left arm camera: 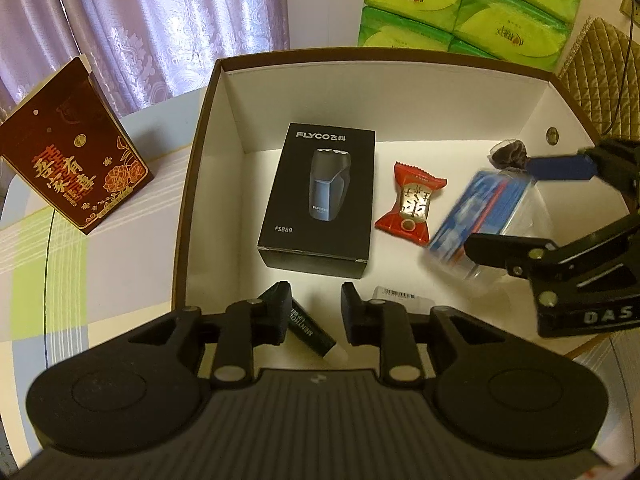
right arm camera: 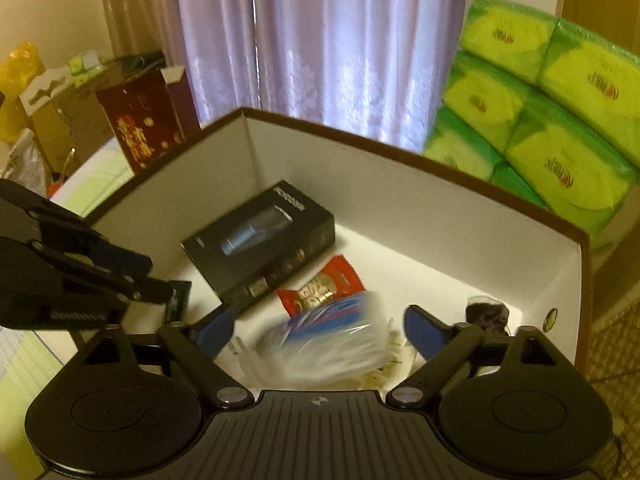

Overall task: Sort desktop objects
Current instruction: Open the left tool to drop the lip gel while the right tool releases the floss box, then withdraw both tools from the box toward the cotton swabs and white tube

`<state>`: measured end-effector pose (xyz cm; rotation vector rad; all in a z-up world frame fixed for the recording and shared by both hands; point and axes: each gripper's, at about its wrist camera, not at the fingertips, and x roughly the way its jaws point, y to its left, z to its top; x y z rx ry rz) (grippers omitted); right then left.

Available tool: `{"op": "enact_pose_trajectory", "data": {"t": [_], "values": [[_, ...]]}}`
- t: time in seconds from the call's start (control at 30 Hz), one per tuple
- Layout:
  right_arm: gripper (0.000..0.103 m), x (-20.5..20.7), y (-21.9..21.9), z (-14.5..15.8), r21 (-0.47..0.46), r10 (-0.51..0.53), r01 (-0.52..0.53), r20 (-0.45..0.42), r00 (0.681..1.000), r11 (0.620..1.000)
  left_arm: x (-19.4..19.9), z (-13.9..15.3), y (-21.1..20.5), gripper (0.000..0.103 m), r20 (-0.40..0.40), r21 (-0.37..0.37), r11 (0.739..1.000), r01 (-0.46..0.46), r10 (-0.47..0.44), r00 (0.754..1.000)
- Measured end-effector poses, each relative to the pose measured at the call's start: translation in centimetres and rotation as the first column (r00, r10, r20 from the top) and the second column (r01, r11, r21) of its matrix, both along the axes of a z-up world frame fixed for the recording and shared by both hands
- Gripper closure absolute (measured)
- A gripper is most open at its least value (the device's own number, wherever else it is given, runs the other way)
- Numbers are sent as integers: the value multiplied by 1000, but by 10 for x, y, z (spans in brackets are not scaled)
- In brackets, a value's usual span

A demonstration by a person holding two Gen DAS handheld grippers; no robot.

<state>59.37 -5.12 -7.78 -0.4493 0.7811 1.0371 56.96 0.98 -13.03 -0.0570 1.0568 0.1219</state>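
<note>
A big box [left arm camera: 192,184] with brown outside and white inside sits on the table [left arm camera: 100,272], and most things are already in it. Near the middle-left of the box floor lies the black shaver box [left arm camera: 320,200], flat, label up. Just right of it is a red candy [left arm camera: 410,210], not touching the shaver box. Further right is a clear packet [left arm camera: 472,216] with blue and red print – it looks blurred in both views, so I cannot tell if it rests on the floor or is in the air. At the far right corner there is a small dark lump [left arm camera: 510,152] in clear wrap.

The left gripper [left arm camera: 314,314] is over the near edge of the box, jaws apart w/ a moderate gap and nothing between them. Under its left finger a dark tube [left arm camera: 310,330] w/ white print lies on the floor, and a white barcode label [left arm camera: 400,294] shows beside the right finger.

The right gripper [right arm camera: 318,326] has blue pads [right arm camera: 422,334] and is spread wide. The packet is between the pads, but they do not press on it – it holds nothing, as far as I can see.

Outside the box, on the table at the left, a dark red gift box [left arm camera: 76,152] stands upright. Behind the far wall are stacked green tissue packs [left arm camera: 472,4] and a purple curtain [left arm camera: 160,20].
</note>
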Motion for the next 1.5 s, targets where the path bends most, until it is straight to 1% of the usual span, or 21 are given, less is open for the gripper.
{"op": "enact_pose_trajectory", "data": {"t": [0.03, 0.17, 0.23, 0.27, 0.43, 0.5, 0.57, 0.63, 0.73, 0.87, 0.93, 1.1, 1.3, 1.5], "values": [[9, -1, -2, 1, 1, -3, 3, -2, 1000, 1000, -1, 0, 0, 76, 0, 1, 1000, -1, 1, 1000], [6, -2, -12, 3, -1, -25, 25, -17, 1000, 1000, -4, 0, -1, 71, 4, -11, 1000, 5, -5, 1000], [4, -4, -18, 4, -9, -35, 35, -16, 999, 999, -6, 2, -4, 64, 8, -16, 1000, 11, -11, 1000], [2, -6, -22, 4, -14, -40, 39, -13, 999, 999, -7, 3, -5, 63, 11, -16, 1000, 13, -13, 1000], [2, -10, -37, 9, -51, -65, 64, -6, 998, 997, -12, 7, -14, 45, 21, 6, 1000, 27, -28, 999], [2, -12, -43, 11, -55, -75, 74, -11, 997, 996, -15, 10, -17, 40, 28, 4, 999, 32, -32, 999], [2, -13, -49, 14, -51, -81, 80, -21, 996, 995, -17, 14, -20, 38, 35, 0, 999, 36, -36, 999], [2, -15, -54, 16, -47, -92, 91, -30, 995, 995, -20, 19, -23, 32, 43, -1, 999, 38, -38, 998], [2, -20, -62, 21, -37, -114, 113, -37, 993, 993, -26, 27, -27, 27, 59, -5, 999, 37, -36, 998], [2, -24, -73, 31, -13, -156, 156, -54, 986, 988, -35, 38, -32, 23, 69, -23, 1000, 16, -15, 998], [2, -27, -80, 36, 1, -184, 184, -62, 981, 983, -41, 44, -34, 17, 71, -26, 1000, -5, 7, 997], [2, -37, -96, 50, 35, -239, 242, -73, 968, 970, -58, 56, -40, 14, 79, -22, 998, -52, 53, 995], [2, -60, -113, 65, 73, -258, 262, -64, 964, 962, -85, 70, -52, 10, 104, -30, 995, -97, 99, 990], [2, -83, -129, 76, 101, -257, 261, -49, 965, 960, -116, 85, -60, 9, 135, -73, 988, -134, 143, 981]]}}
